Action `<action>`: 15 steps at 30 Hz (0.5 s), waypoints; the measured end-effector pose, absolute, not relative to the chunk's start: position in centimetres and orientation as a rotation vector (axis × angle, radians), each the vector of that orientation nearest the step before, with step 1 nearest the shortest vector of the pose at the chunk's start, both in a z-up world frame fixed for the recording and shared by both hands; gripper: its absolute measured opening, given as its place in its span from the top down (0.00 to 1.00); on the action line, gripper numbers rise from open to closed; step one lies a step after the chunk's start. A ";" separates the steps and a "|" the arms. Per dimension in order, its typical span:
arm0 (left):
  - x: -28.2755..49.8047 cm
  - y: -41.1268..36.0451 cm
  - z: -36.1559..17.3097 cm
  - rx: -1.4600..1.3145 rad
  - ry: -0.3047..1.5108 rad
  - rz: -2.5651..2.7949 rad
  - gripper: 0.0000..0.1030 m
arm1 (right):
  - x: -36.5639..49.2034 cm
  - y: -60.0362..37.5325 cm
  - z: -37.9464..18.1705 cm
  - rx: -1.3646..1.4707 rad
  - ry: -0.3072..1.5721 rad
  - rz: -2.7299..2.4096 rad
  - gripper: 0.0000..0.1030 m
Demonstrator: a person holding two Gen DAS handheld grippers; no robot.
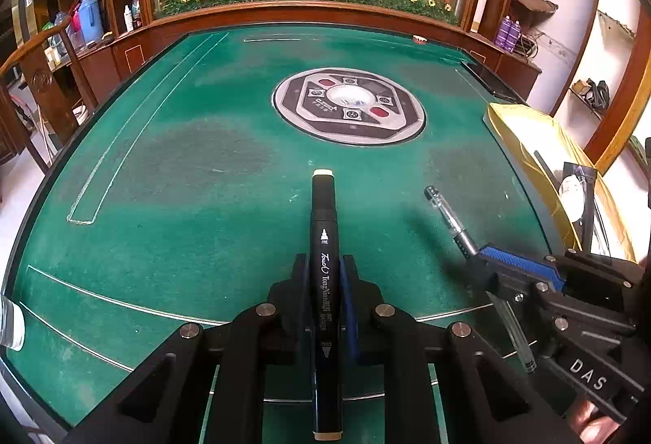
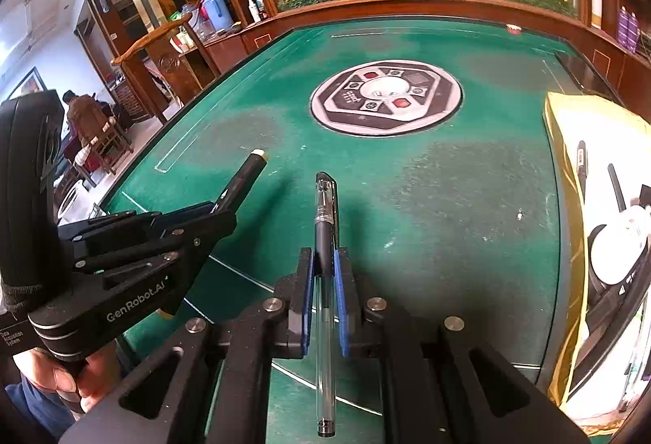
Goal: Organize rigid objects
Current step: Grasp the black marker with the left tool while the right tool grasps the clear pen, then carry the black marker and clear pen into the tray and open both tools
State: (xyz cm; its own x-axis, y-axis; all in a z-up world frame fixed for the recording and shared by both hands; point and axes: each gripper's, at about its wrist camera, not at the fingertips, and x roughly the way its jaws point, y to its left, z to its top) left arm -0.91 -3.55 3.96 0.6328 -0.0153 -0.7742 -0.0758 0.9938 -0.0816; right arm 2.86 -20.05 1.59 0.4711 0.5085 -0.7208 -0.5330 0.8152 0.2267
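Observation:
My left gripper (image 1: pixel 324 265) is shut on a black marker (image 1: pixel 324 224) with a cream cap end, which points away over the green felt table (image 1: pixel 183 175). My right gripper (image 2: pixel 324 261) is shut on a clear pen (image 2: pixel 324 224) with a black grip and cap, also pointing forward. In the left wrist view the right gripper (image 1: pixel 482 261) sits at the right with the clear pen (image 1: pixel 445 214) sticking out of it. In the right wrist view the left gripper (image 2: pixel 215 210) is at the left, holding the black marker (image 2: pixel 248 175). Both are held above the felt.
A round grey control panel (image 1: pixel 349 106) sits in the table's middle. A yellow bag (image 2: pixel 569 167) with pens and white items lies at the right edge. A wooden chair (image 2: pixel 162 61) stands beyond the left edge. A hand (image 2: pixel 61 379) grips the left handle.

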 end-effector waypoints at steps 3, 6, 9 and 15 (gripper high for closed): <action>-0.8 -4.0 4.1 -0.104 0.886 0.037 0.85 | 3.1 -20.7 1.6 -0.009 0.869 0.639 0.91; -0.8 -4.6 4.4 -0.092 0.882 0.038 0.85 | 3.3 -21.3 1.7 0.010 0.866 0.642 0.91; -0.7 -5.0 4.6 -0.080 0.882 0.039 0.85 | 3.4 -21.9 1.9 0.027 0.861 0.643 0.91; -0.4 -6.1 4.8 -0.056 0.890 0.039 0.85 | 3.3 -23.6 2.3 0.057 0.841 0.631 0.91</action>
